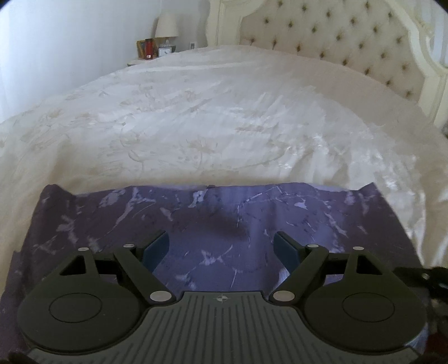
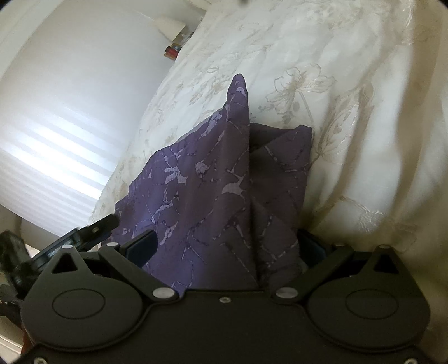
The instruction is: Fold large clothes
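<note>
Two grippers are seen over one purple marbled garment [image 1: 212,224], which is laid on a cream floral bedspread [image 1: 196,117].

Left wrist view, left to right: a bright white wall or curtain is seen at far left. Behind the bed corner a nightstand is partly visible, with a cream-shaded lamp [image 1: 167,25], a red item [image 1: 149,47] and a small clock [image 1: 164,51]; details are too small to tell. A tufted, buttoned headboard [image 1: 336,36] is seen at upper right. The garment is spread flat across the near edge of the bed, its far hem running roughly straight. The left gripper [image 1: 221,246] is held above it, jaws spread wide, nothing between the blue pads; whether the cloth is touched cannot be told. A dark shadow is cast on the fabric just ahead of the jaws. Part of the other tool is seen at the far right edge.

Right wrist view, left to right: a window blind [image 2: 56,145] with light bands fills the left. The left tool's black body intrudes at lower left, just beside the cloth. The right gripper [image 2: 224,246] has its jaws spread, with a bunched, peaked fold of the garment lying between them; its right finger is mostly hidden by cloth. No firm pinch is visible. The bedspread fills the right.
</note>
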`<control>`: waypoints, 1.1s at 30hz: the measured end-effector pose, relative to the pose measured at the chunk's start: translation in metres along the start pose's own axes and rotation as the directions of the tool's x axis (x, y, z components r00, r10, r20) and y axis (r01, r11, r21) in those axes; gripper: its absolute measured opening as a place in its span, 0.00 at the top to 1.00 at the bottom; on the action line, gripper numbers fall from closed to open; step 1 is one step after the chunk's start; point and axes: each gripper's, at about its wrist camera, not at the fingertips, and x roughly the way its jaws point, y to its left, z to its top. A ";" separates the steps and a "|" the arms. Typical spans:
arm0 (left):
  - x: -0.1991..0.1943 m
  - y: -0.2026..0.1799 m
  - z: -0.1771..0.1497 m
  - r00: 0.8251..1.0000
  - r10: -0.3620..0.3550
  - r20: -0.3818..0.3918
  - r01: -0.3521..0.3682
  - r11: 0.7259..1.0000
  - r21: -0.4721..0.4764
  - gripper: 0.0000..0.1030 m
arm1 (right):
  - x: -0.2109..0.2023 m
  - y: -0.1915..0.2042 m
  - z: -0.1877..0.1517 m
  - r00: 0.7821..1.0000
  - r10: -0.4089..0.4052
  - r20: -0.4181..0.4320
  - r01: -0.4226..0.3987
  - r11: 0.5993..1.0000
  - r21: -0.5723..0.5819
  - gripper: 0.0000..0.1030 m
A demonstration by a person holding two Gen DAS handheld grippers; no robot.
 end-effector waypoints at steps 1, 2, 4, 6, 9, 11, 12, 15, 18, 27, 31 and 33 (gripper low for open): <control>0.005 -0.002 0.001 1.000 0.010 -0.009 -0.010 1.000 0.002 0.21 | 0.000 0.000 0.000 1.000 0.002 0.001 -0.002 1.000 0.003 0.00; 0.009 -0.004 0.004 1.000 0.018 -0.020 -0.018 1.000 0.002 0.21 | 0.000 -0.001 0.000 1.000 0.004 0.002 -0.004 1.000 0.005 0.00; 0.020 -0.006 0.003 0.999 0.033 -0.041 -0.033 0.999 0.008 0.21 | -0.001 -0.002 0.000 1.000 0.006 0.003 -0.006 1.000 0.006 0.00; 0.028 -0.009 0.002 0.998 0.044 -0.052 -0.043 0.999 0.018 0.21 | 0.000 -0.002 -0.001 1.000 0.006 0.003 -0.006 1.000 0.006 0.00; 0.036 -0.012 0.001 0.997 0.059 -0.048 -0.058 0.998 0.038 0.17 | 0.000 -0.002 -0.001 1.000 0.006 0.003 -0.006 1.000 0.006 0.00; 0.041 -0.013 0.000 0.997 0.067 -0.050 -0.065 0.997 0.039 0.15 | 0.000 -0.002 -0.001 1.000 0.007 0.003 -0.007 1.000 0.006 0.00; 0.043 -0.013 -0.001 0.996 0.067 -0.055 -0.066 0.997 0.032 0.13 | 0.000 -0.002 -0.001 1.000 0.007 0.003 -0.007 1.000 0.006 0.00; 0.049 -0.014 -0.003 0.996 0.075 -0.054 -0.074 0.997 0.023 0.09 | -0.002 -0.005 0.002 1.000 0.011 0.004 -0.011 1.000 0.009 0.00; 0.053 -0.018 -0.004 0.995 0.089 -0.044 -0.087 0.995 0.043 0.05 | -0.003 -0.005 0.002 1.000 0.012 0.005 -0.012 1.000 0.008 0.00; 0.062 -0.008 0.005 0.997 0.008 -0.075 -0.006 1.000 0.021 0.01 | 0.000 -0.001 0.000 1.000 0.008 0.013 -0.007 1.000 -0.015 0.00; 0.037 -0.001 0.007 0.999 -0.016 -0.049 0.014 0.999 -0.043 0.32 | 0.001 0.001 -0.001 1.000 0.008 0.015 -0.007 1.000 -0.016 0.00; 0.016 0.001 0.004 0.999 -0.051 -0.019 0.049 0.996 -0.077 0.32 | 0.001 0.000 -0.001 1.000 0.008 0.014 -0.007 1.000 -0.016 0.00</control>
